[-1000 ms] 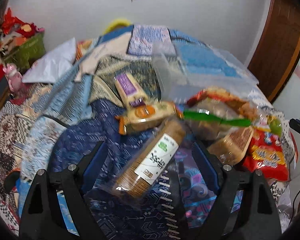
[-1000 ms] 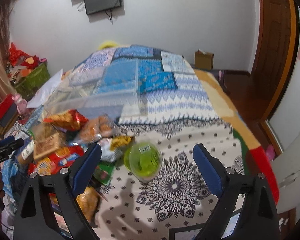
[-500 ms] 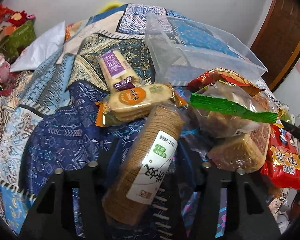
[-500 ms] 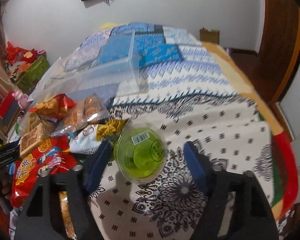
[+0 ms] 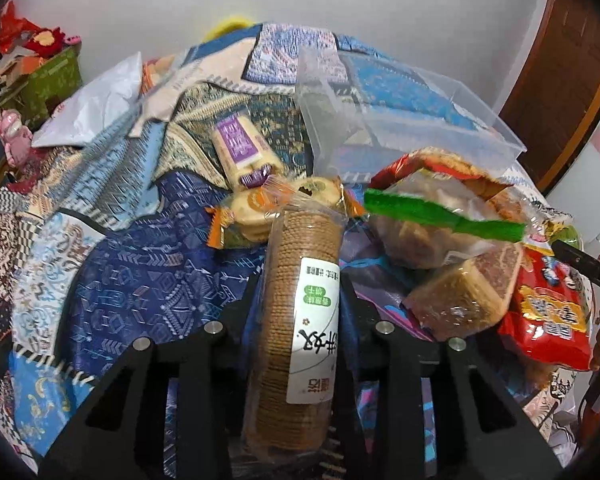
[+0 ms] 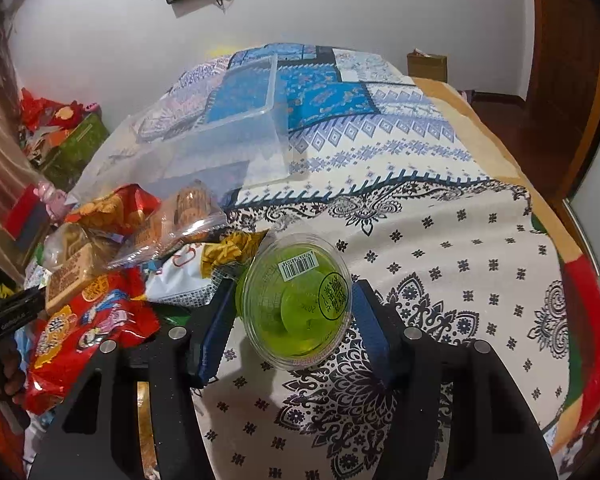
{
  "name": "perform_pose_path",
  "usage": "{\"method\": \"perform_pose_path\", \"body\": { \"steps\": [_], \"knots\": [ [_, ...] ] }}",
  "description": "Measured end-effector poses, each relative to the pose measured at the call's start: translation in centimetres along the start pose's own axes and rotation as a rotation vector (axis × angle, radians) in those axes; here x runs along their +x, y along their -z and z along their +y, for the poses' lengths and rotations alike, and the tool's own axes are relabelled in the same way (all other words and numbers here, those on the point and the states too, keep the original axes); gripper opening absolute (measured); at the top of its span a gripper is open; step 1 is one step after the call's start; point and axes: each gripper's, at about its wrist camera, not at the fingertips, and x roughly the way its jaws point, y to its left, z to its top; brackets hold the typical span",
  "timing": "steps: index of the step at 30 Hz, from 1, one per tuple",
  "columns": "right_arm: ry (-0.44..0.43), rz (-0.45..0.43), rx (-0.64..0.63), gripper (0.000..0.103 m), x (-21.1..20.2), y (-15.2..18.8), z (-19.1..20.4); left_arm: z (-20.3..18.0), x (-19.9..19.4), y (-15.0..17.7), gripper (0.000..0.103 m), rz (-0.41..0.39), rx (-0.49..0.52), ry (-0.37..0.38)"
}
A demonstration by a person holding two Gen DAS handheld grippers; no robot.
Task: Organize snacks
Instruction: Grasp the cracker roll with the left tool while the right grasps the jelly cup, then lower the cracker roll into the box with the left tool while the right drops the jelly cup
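- Snacks lie heaped on a patterned bedspread [image 6: 440, 200]; each pair of tongs has closed on one.
- Cracker sleeve [image 5: 300, 312]: clear wrap, white label with a green badge and large black Chinese characters, which I cannot read with confidence. It runs lengthwise between the fingers of the left gripper [image 5: 300, 280], which press against both its sides.
- Green jelly cup [image 6: 296, 300]: clear lid carrying a white barcode sticker and a round green sticker with Chinese print, too small to read. It sits between the blue pads [image 6: 214, 320] of the right gripper [image 6: 294, 308]; both pads touch its rim.
- Count ahead of the left tongs: one purple-labelled cracker pack [image 5: 240, 148], one orange-ended biscuit pack [image 5: 276, 208] touching the sleeve's far end, one bag with a green seal strip [image 5: 432, 216], one block of square crackers [image 5: 468, 292], one red cartoon-printed bag [image 5: 548, 320] to the right.
- One clear plastic bin [image 5: 400, 120] stands beyond the pile, well ahead of both tongs.
- Against a second ago: both pairs of tongs stood wide apart then, with sleeve and cup lying loose between them; the sleeve, then slanted, now lies straight along the fingers.
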Motion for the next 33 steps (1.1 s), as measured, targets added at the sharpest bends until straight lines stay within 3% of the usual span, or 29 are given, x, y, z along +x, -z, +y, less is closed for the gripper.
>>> {"method": "perform_pose_path", "body": {
  "steps": [15, 26, 33],
  "knots": [
    [-0.024, -0.164, -0.068, 0.055, -2.5, -5.2, 2.7, -0.6, -5.2, -4.6, 0.034, -0.18, -0.005, 0.011],
    [-0.067, -0.218, -0.142, 0.055, -1.7, -8.8, 5.8, -1.8, -6.1, -10.2, 0.034, -0.285, 0.031, 0.014],
    [-0.085, -0.231, -0.174, 0.055, -0.3, -10.9, 7.3, -2.6, -6.0, -13.7, 0.034, -0.339, 0.034, 0.061]
  ]
}}
